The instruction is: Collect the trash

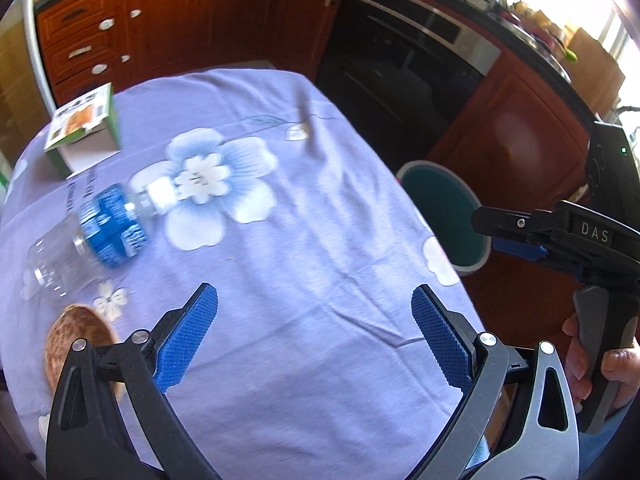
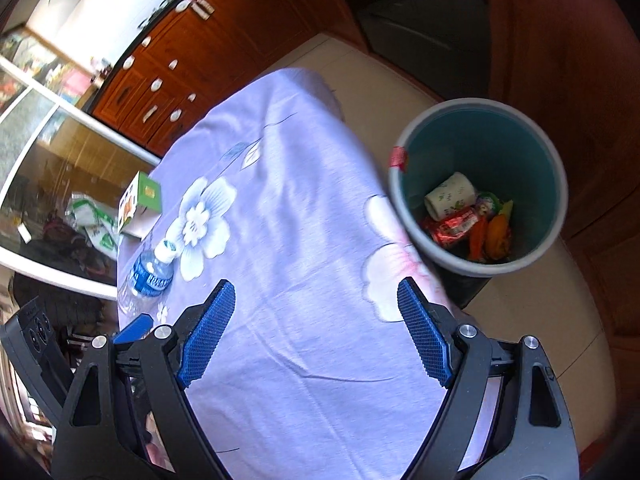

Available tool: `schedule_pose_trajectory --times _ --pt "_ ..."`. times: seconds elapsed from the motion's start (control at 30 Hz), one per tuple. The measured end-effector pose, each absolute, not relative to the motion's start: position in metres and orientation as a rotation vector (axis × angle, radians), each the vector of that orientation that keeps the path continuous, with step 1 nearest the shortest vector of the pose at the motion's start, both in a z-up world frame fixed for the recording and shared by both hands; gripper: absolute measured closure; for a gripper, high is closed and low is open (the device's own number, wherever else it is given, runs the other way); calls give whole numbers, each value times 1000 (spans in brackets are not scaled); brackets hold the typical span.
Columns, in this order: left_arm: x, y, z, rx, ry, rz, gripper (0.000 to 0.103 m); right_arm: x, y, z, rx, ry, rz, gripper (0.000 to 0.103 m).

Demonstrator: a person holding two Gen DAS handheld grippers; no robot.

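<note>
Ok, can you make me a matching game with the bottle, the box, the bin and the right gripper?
Things:
1 bottle
2 box
3 bin
4 right gripper

Places or states:
A on the floor, with wrappers inside
B open, holding nothing
C lying on its side on the tablecloth
D standing at the table's far corner

Pairs: 1-C, 2-D, 3-A, 4-B

Counter cloth [image 1: 320, 240]: lilac, printed with pale blue-and-white flowers. Bottle [image 1: 92, 236], at 9 o'clock in the left wrist view: clear plastic, blue label with white lettering, white cap. Box [image 1: 86, 128] at 10 o'clock: green and white. Bin [image 2: 480, 184]: teal inside, grey rim; red, orange and white wrappers within. Left tongs [image 1: 314, 336] and right tongs [image 2: 316, 332]: blue textured pads, black arms. Cabinets [image 1: 180, 28]: reddish-brown wood.
</note>
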State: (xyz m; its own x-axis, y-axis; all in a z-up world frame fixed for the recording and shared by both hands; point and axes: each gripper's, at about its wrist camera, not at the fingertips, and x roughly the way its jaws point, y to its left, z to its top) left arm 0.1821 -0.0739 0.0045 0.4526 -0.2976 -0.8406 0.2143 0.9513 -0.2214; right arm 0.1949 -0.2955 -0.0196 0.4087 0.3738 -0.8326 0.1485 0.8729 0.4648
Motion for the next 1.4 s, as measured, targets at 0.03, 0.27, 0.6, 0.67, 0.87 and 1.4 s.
schedule_pose_trajectory --times 0.03,0.27,0.6,0.67,0.87,1.4 --pt "181 -64 5 -96 1052 -302 5 197 -288 -19 508 1160 159 23" --pt "178 30 7 -174 1031 -165 5 210 -231 -24 444 1208 225 23" --pt "203 110 -15 -218 1048 -96 14 245 -144 -42 375 1284 331 24" --pt "209 109 -20 -207 1066 -119 35 251 -135 -44 375 1295 345 23" --pt "219 89 -27 -167 1088 -211 55 269 -120 -49 384 1307 379 23" --pt "217 17 -29 -191 1133 -425 52 288 -141 -61 497 1319 387 23"
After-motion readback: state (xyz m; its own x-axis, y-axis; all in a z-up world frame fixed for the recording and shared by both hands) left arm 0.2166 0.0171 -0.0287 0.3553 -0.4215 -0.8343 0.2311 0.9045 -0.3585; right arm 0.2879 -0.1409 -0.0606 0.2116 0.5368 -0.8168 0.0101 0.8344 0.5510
